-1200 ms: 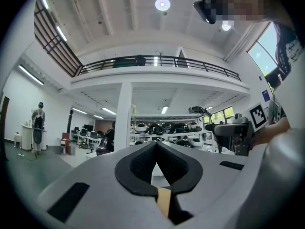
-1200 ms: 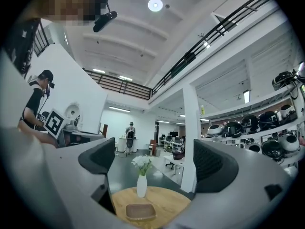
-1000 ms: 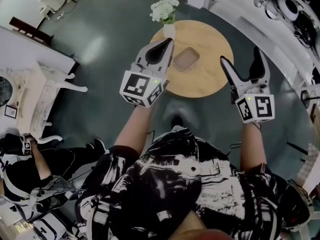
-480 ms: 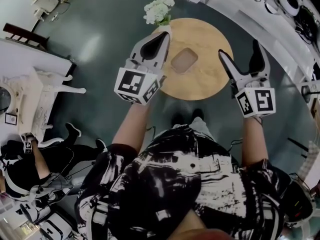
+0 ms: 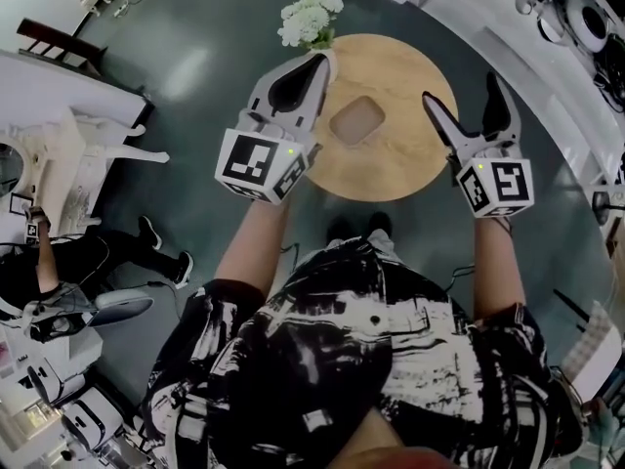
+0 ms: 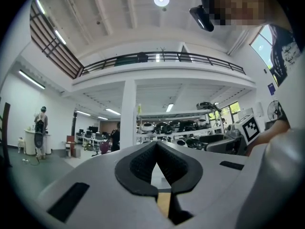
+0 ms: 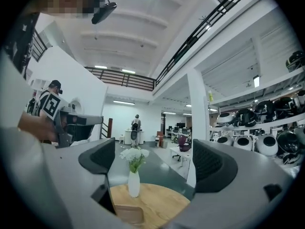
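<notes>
Tray and flower vase on a round wooden worktop, below and ahead of both grippers

A shallow brown tray (image 5: 356,120) with rounded corners lies flat near the middle of the worktop (image 5: 400,169), between the left gripper (image 5: 322,59) and the right gripper (image 5: 459,91), nearer the left one and touching neither. A slim white vase (image 7: 134,184) stands upright at the worktop's far edge, just beyond the left gripper's tip, holding a bunch of white flowers (image 5: 311,18) with green leaves. From the right gripper it shows toward the left jaw, with the tray just in front of it.
</notes>
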Motion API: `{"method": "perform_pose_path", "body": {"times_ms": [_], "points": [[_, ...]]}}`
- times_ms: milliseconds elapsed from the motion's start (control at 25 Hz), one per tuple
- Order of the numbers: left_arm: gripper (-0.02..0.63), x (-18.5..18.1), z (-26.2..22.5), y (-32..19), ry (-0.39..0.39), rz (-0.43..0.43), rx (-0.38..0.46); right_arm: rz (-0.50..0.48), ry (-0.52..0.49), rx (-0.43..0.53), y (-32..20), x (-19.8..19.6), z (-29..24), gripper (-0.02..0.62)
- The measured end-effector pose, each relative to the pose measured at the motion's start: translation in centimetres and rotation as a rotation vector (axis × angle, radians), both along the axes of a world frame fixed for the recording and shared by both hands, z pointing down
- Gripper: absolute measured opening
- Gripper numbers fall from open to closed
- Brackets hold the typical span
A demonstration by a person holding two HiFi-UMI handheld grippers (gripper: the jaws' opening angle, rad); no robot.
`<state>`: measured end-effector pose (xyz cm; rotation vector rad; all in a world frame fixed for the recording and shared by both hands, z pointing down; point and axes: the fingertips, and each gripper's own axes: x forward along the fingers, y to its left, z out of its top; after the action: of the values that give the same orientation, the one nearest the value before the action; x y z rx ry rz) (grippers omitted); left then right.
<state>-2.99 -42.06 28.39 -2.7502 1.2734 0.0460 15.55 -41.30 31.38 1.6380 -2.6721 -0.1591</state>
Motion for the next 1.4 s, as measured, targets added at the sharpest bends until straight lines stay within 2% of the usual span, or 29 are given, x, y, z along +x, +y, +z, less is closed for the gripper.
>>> {"method": "perform_pose_path", "body": {"times_ms": [280,680,920,1400], "points": [[0.0,-0.3,1.2,-1.3,-0.006,-0.063,-0.026,-0.055,0.046,-0.13,-5.2,0.1,7.0,0.492],[0.0,-3.8,3.3,-2.5,-0.002,-0.16,-0.076,-0.133,0.151,-0.36,-11.0,-3.0,19.8,0.492],[0.0,-5.6,4.9,-2.4,-0.011,-0.186,-0.112,-0.148,0.199,-0.498,-12.5,-4.6,27.1,0.491],[0.0,-7.1,7.6,-2.9,-0.034,-0.21,-0.159,-0.178,0.277,-0.666,-14.3,-5.8,36.3,0.458]]}}
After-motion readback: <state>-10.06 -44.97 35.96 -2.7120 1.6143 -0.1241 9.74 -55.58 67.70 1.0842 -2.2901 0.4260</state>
